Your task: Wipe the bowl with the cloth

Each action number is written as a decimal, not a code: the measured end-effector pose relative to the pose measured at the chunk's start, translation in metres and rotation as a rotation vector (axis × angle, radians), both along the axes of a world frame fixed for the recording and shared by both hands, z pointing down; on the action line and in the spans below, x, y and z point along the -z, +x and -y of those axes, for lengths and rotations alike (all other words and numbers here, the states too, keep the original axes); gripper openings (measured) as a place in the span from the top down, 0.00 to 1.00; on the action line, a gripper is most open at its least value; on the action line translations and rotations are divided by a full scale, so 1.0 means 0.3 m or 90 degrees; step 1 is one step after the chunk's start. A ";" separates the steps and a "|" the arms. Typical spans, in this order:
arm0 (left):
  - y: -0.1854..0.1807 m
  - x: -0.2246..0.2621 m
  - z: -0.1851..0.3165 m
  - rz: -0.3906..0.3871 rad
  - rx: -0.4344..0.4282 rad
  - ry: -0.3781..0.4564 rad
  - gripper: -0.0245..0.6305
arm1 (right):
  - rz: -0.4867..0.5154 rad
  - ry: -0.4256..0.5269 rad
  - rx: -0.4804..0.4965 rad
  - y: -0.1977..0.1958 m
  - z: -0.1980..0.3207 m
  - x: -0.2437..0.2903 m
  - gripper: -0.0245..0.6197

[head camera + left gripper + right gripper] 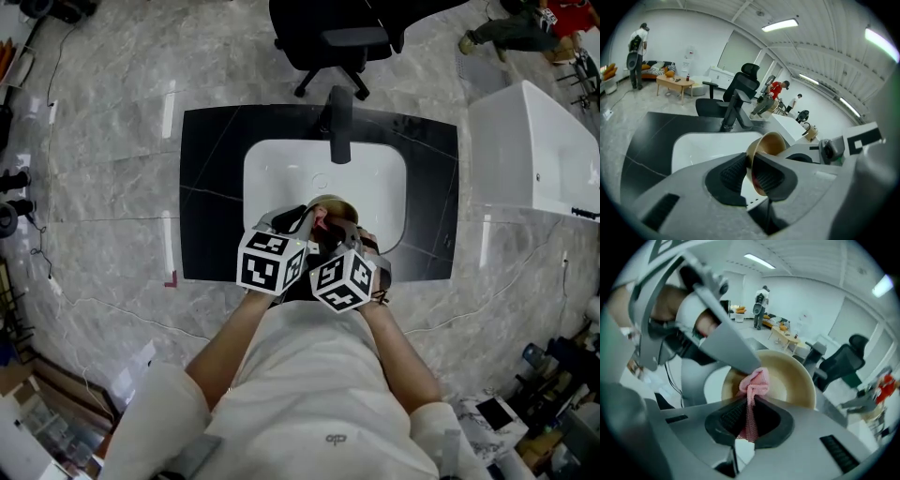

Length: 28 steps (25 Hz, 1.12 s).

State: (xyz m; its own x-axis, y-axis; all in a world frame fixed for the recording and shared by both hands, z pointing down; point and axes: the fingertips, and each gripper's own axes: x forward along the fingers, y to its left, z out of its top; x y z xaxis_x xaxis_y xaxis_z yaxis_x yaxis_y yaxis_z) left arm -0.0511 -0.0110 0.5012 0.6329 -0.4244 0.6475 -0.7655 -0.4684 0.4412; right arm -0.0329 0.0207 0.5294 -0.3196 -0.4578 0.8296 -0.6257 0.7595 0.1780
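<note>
Tan and smooth, one bowl [330, 208] hangs over the single white sink basin [272, 173], near its six o'clock edge. I count one pink cloth [754, 385], one black faucet [339, 127] at the basin's twelve o'clock, and my two claws. My left claw [751, 164] is narrow, clamped on the bowl's thin rim with a pad on either side of it. My right claw [749, 408] is pinched on the cloth, whose bunched end touches the bowl's inner wall. The basin lies open between bowl and faucet. The black worktop [211, 187] shows bare strips at nine and three o'clock. The bowl is tilted, and its inside is pale cream.
</note>
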 end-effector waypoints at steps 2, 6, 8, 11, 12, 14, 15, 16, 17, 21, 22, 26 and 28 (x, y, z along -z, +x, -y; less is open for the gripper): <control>-0.015 -0.027 -0.007 -0.015 0.019 -0.032 0.90 | 0.109 -0.081 -0.051 -0.036 -0.022 0.002 0.92; -0.073 -0.090 -0.003 -0.045 0.075 -0.103 0.90 | 0.322 -0.225 -0.168 -0.041 -0.045 0.011 0.92; -0.105 -0.119 -0.004 -0.050 0.102 -0.130 0.90 | 0.408 -0.248 -0.219 -0.018 -0.031 0.038 0.92; -0.133 -0.144 -0.007 -0.062 0.131 -0.154 0.91 | 0.523 -0.240 -0.258 0.019 0.001 0.107 0.92; -0.137 -0.149 -0.009 -0.066 0.138 -0.159 0.92 | 0.560 -0.236 -0.266 0.029 0.009 0.132 0.92; -0.141 -0.153 -0.014 -0.070 0.146 -0.167 0.93 | 0.613 -0.225 -0.276 0.050 0.019 0.176 0.92; -0.143 -0.153 -0.015 -0.069 0.147 -0.168 0.93 | 0.626 -0.216 -0.278 0.060 0.023 0.194 0.92; -0.143 -0.152 -0.016 -0.068 0.147 -0.168 0.93 | 0.633 -0.204 -0.280 0.071 0.026 0.211 0.92; -0.142 -0.154 -0.016 -0.066 0.145 -0.167 0.93 | 0.640 -0.193 -0.281 0.081 0.029 0.226 0.92; -0.145 -0.175 -0.017 -0.043 0.135 -0.159 0.93 | 0.677 -0.155 -0.288 0.121 0.042 0.283 0.92; -0.147 -0.180 -0.017 -0.036 0.131 -0.158 0.93 | 0.680 -0.147 -0.288 0.130 0.045 0.294 0.92; -0.151 -0.204 -0.019 -0.013 0.118 -0.161 0.93 | 0.670 -0.124 -0.304 0.174 0.045 0.306 0.92; -0.142 -0.223 -0.014 -0.002 0.112 -0.165 0.93 | 0.654 -0.118 -0.315 0.204 0.042 0.294 0.92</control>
